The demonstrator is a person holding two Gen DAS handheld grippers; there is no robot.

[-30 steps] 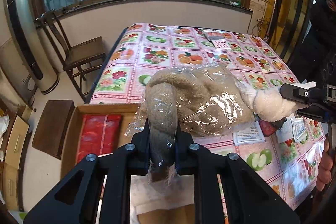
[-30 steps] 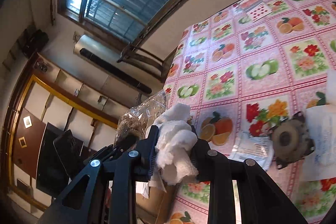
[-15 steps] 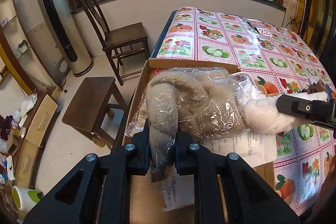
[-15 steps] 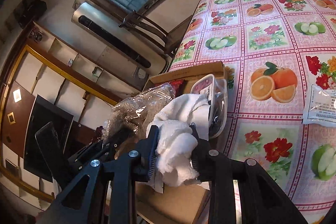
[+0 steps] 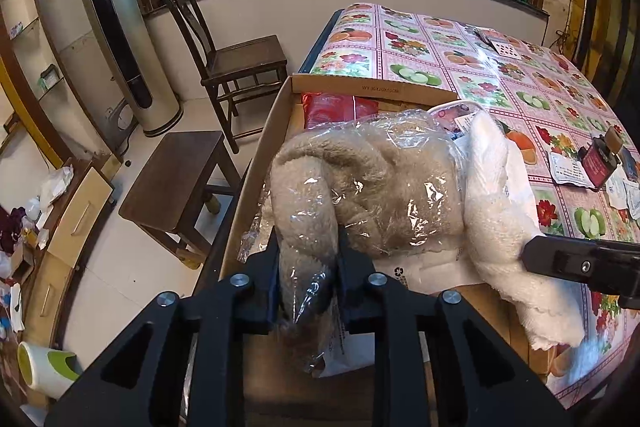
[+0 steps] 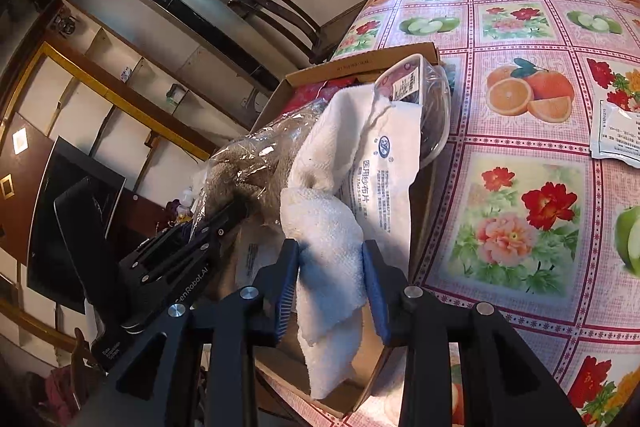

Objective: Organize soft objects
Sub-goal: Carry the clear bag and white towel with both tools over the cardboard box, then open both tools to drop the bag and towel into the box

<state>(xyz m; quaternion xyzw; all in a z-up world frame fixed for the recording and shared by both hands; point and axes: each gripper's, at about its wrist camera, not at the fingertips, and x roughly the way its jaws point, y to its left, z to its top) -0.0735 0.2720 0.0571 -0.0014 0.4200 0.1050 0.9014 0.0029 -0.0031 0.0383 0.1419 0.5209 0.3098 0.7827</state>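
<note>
While the left hand-held gripper (image 5: 306, 281) looks down over the cardboard box (image 5: 372, 89), its two black fingers are pinched tight on a drooping end of the beige plush bundle (image 5: 372, 187), which is wrapped in crinkled clear plastic and hangs just over the open box. A white fluffy cloth (image 5: 504, 219) lies against the bundle's right side, and the tip of the right hand-held gripper (image 5: 580, 263) reaches in from the right edge and meets that cloth. Inside the box, at its far end, sits a red packet (image 5: 336, 107), and white paper packaging lies under the bundle. The box rests at the left edge of the counter (image 5: 460, 67), which is covered with a fruit-and-flower cloth; a small dark red gadget (image 5: 600, 163) sits on papers further right. Beyond the counter stand a wooden chair (image 5: 240, 63), a low stool (image 5: 180, 183) and a tall silver air conditioner (image 5: 116, 27). From the right wrist view, the right hand-held gripper (image 6: 331, 291) has its blue-padded fingers closed on the white fluffy cloth (image 6: 328, 227), whose loose end dangles below them over the cardboard box (image 6: 376, 61). A white printed pouch (image 6: 384, 179) stands just behind the cloth, touching it, and the plastic-wrapped beige plush bundle (image 6: 256, 163) sits to the left with the left hand-held gripper (image 6: 236, 211) clamped at its near side. The counter (image 6: 520, 27) spreads away to the right.
</note>
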